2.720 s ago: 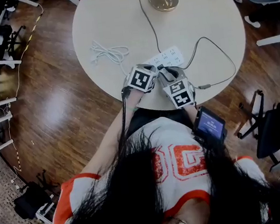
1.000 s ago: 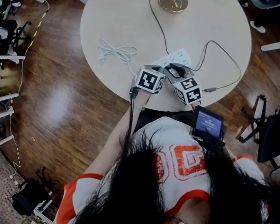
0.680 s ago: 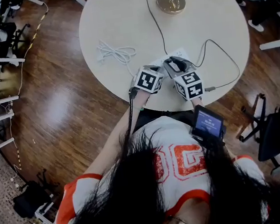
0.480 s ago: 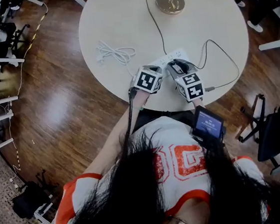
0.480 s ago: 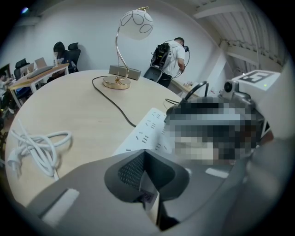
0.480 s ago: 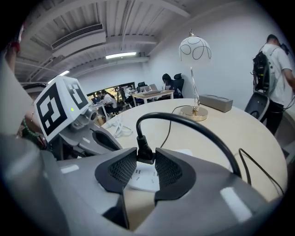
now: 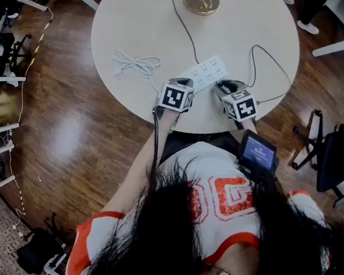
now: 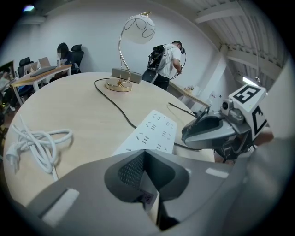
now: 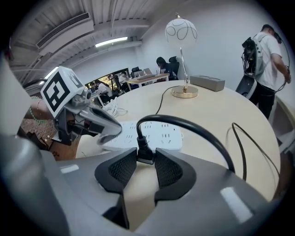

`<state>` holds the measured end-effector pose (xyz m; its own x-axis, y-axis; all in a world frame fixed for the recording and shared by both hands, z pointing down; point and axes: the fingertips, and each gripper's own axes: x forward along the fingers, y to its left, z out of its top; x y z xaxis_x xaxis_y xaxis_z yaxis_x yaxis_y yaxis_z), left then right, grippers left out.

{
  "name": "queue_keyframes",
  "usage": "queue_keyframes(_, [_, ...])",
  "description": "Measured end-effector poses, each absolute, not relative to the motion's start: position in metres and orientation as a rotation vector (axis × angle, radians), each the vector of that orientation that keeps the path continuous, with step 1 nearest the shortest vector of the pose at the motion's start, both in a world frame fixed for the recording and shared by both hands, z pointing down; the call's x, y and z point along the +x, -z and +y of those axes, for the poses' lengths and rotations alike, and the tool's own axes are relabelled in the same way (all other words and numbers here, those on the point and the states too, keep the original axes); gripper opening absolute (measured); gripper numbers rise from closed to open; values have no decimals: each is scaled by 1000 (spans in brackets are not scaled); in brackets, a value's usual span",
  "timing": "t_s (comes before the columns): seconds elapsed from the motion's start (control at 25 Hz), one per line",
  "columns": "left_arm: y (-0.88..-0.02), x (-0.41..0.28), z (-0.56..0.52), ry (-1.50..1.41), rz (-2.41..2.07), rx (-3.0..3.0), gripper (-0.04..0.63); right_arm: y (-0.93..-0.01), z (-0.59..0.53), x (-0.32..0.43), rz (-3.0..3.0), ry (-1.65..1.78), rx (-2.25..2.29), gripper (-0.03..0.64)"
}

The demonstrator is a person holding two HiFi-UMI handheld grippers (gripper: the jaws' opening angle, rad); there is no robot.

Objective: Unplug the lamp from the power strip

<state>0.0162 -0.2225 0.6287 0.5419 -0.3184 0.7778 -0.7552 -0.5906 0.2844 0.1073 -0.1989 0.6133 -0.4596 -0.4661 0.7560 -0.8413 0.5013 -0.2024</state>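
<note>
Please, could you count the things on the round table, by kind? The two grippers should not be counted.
Lamp with its plug: 1
Power strip: 1
Coiled white cable: 1
Grey box: 1
Total: 4

white power strip (image 7: 205,73), black plug (image 9: 144,154) — gold lamp base (image 7: 201,2)

Floor: a dark, polished wood floor (image 7: 66,127) is seen all round.
Table: a round, pale table (image 7: 146,19).
Walls: white walls (image 8: 69,23).
Light: a ceiling strip light (image 9: 110,41) is lit.
Furniture: an office chair (image 7: 338,158) off the table's right edge; desks (image 9: 147,76) beyond its far edge.
</note>
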Motion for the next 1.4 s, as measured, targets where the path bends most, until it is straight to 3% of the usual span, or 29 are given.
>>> queue_keyframes(0.2, [-630, 18, -225, -875, -886, 2174, 0, -634, -188, 109, -2056, -761, 1041, 131])
queue_keyframes(0.28, [-629, 18, -224, -873, -886, 2191, 0, -639, -183, 108, -2047, -781, 1027, 183])
queue_keyframes(0.4, [-627, 18, -224, -864, -880, 2234, 0, -637, -183, 111, -2046, -783, 1036, 187])
queue_keyframes(0.72, [-618, 24, -219, -719, -862, 2220, 0, -621, -183, 112, -2093, -809, 1085, 143])
queue_keyframes(1.12, [-569, 31, -208, -402, -882, 2223, 0, -589, -187, 117, -2178, -861, 1264, 6])
queue_keyframes(1.4, [-537, 19, -191, -247, -911, 2239, 0, -569, -179, 103, -2241, -844, 1317, 3])
